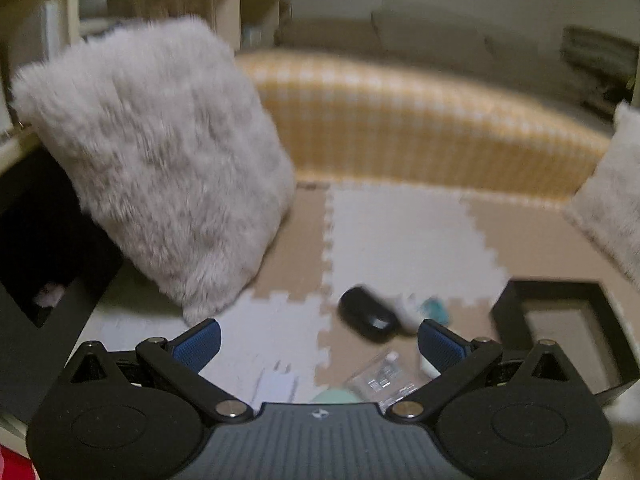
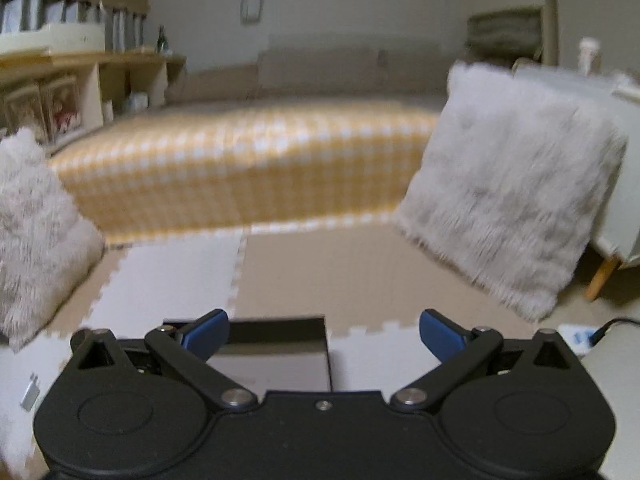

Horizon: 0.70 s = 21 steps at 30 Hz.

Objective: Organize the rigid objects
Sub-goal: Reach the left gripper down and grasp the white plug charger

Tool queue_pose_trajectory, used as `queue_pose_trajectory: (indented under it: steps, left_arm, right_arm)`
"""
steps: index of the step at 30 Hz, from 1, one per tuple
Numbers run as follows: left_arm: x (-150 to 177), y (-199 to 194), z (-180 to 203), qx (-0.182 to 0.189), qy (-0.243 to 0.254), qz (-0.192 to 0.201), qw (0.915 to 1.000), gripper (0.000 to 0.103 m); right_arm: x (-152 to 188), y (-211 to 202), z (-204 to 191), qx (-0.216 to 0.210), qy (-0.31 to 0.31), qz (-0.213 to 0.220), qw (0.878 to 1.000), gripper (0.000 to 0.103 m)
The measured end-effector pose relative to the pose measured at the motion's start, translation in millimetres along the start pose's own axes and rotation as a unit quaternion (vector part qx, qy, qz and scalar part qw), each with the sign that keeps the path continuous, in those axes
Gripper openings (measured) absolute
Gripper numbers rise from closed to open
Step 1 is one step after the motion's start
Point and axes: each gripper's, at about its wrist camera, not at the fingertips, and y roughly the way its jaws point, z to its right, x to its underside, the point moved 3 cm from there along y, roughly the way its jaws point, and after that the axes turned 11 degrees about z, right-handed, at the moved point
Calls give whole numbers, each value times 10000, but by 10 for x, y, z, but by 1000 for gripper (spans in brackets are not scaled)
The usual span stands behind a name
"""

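In the left wrist view my left gripper (image 1: 320, 340) is open above a foam floor mat, nothing between its blue pads. Small items lie on the mat just ahead: a black oval case (image 1: 366, 318), a white and teal item (image 1: 424, 310), a clear plastic packet (image 1: 382, 376), a white plug adapter (image 1: 276, 384) and a pale green round thing (image 1: 336, 396), partly hidden by the gripper body. A black open box (image 1: 560, 332) sits at the right. In the right wrist view my right gripper (image 2: 323, 336) is open and empty over the same black box (image 2: 276, 344).
A fluffy grey cushion (image 1: 160, 160) leans at the left, another (image 2: 508, 208) at the right. A yellow checked mattress (image 2: 240, 168) lies beyond the mat. Shelves (image 2: 80, 72) stand at the left, a white power strip (image 2: 576, 338) at the right, a small silver item (image 2: 30, 394) on the mat.
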Motion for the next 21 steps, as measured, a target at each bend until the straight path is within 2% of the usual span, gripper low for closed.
queue_pose_trajectory:
  steps: [2,4,6,8,11,18,19,21]
  left_arm:
    - [33,169,-94,5,14,-255,9997,102]
    - [95,367,-184,-36,-4,-569,9984,98]
    - [167,534,-244,-92,30,-823,9966,87]
    - [240,686,-291,-39,93,-1073,9942,81]
    - [340,855,-323,11,256,-1363,9903,78]
    - [514,1145,-345,-31,646,-1778,9819,60]
    - [529,1162,-343,2,663,-1796,9815,59]
    - [554,1197,-326,93,669,-1850,9804,51]
  right_arm:
    - [74,145,25,-99,80,-309,9994,89]
    - [150,253,23,-177,85,-605,9980,80]
    - [223,342,17,-215,-4,-846,9962,75]
    - [292,428,17,-255,-100,-1062,9940,67]
    - [376,526,40,-400,-68,-1371,9897,55]
    - [450,645,70,-389,-80,-1694,9847,28]
    - [456,655,77,-371,-83,-1715,9845,24]
    - [470,672,88,-356,-89,-1765,9836,17]
